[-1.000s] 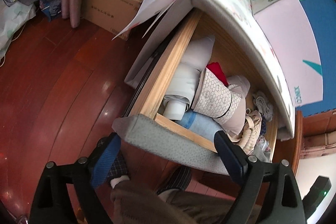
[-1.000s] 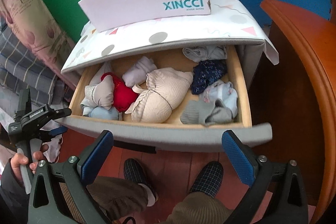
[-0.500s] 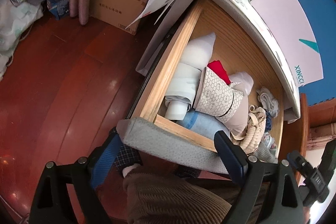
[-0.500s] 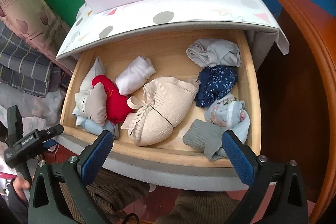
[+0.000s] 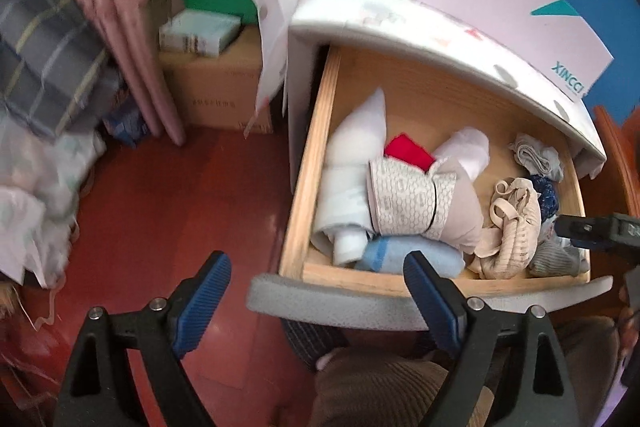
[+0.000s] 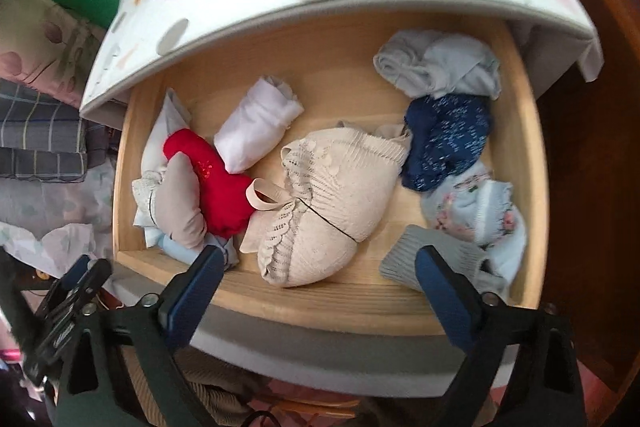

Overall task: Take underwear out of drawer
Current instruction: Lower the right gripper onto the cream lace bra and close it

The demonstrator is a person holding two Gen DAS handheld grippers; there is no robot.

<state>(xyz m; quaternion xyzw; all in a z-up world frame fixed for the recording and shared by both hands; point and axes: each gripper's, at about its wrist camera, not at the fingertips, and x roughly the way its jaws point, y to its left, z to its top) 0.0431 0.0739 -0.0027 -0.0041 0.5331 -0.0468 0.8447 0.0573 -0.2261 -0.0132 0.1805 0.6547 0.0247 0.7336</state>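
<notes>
Drawer [image 6: 320, 311]: standing pulled out under the dotted cabinet top; I am looking down into it from the front.
Right tool [image 6: 316, 291]: I am holding it over the drawer's front edge, its jaws wide apart though they have just been closing a little; nothing is between them.
Left tool [image 5: 316, 287]: I am holding it wide open and empty, off the drawer's left front corner, partly over the floor.
Underwear: lying loose in the drawer: cream lace piece [image 6: 324, 203] in the middle, red piece [image 6: 208, 179] and white roll [image 6: 256, 123] to its left, navy piece [image 6: 444, 139] and grey bundle [image 6: 436, 67] to its right.
Handling, as I am judging it: light, soft, limp cloth; it will sag and may drag a neighbour along.
Hold: I am favouring the bulging crown of the cream lace piece, pinching a thick fold, not the thin strap.
</notes>
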